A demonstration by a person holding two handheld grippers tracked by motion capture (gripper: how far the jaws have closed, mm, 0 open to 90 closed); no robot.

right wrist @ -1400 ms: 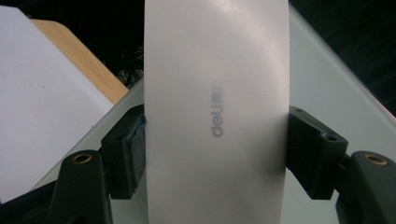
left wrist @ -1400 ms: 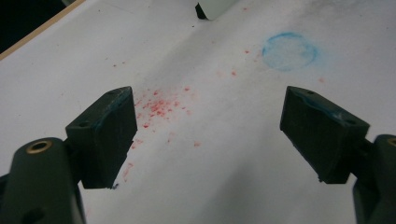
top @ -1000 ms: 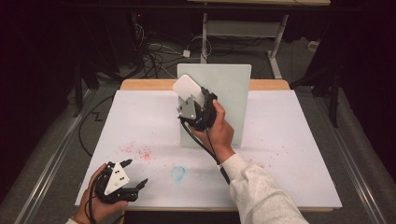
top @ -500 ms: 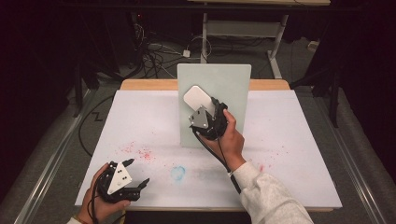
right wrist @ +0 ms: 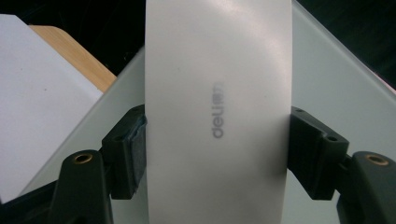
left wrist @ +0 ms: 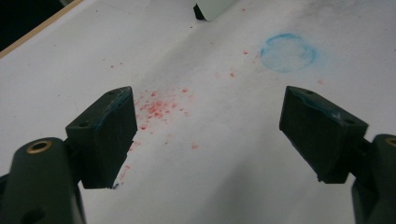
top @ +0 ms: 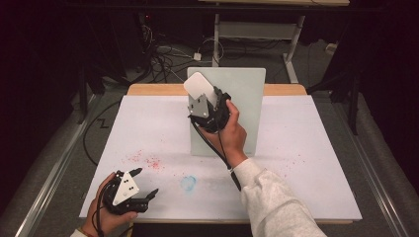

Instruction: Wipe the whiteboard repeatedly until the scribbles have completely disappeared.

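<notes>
Your right gripper has its jaws clenched on a white eraser, one jaw pressing each long side. You hold the eraser up in the air in front of the pale board that stands up at the back of the worktop.

The job in hand looks like wiping that board. To do it well, keep the grip tight so the eraser does not slip or twist. Bring its flat face square onto the board, not just one corner. Push gently and evenly, because the board stands up and a hard push could tip it back. Move in long, slow strokes and cover the same patch more than once.

In the high view the eraser sticks out of the jaws and points up and away from you, tilted a little to the left. Its long side runs straight out along the jaws, and its rounded end is at the far tip. In the right gripper view the long side runs bottom to top, and the grey word printed on it runs the same way.

Your left gripper rests low near the front left edge of the worktop. Its jaws are released and wide apart, with nothing between them. Red specks and a blue ring stain lie on the worktop just ahead of it.
</notes>
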